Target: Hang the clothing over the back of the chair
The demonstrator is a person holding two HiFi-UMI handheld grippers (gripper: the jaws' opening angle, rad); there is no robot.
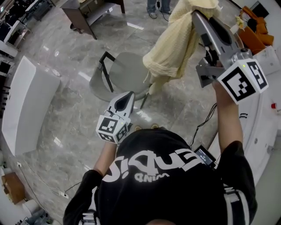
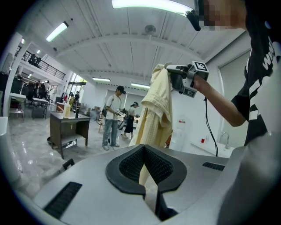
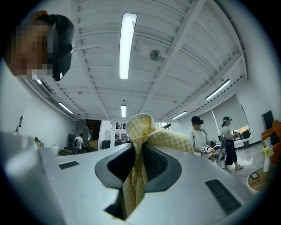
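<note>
A pale yellow checked garment (image 1: 173,44) hangs bunched from my right gripper (image 1: 196,14), which is raised high at the upper right and shut on a fold of the cloth (image 3: 137,132). In the right gripper view the fabric is pinched between the pads (image 3: 151,160) and pokes out above the right gripper (image 3: 139,143). The cloth's lower end dangles above the grey chair (image 1: 125,72), whose black back frame (image 1: 105,63) is on the seat's left. My left gripper (image 1: 128,95) is held low near the chair's front, empty, jaws together (image 2: 143,147). It looks toward the hanging garment (image 2: 160,110).
A brown table (image 1: 88,13) stands behind the chair, and a white counter (image 1: 26,101) runs along the left. Another white counter (image 1: 263,110) with orange items (image 1: 257,26) is at the right. Other people (image 2: 113,116) stand farther back. A black cable (image 1: 204,121) trails on the floor.
</note>
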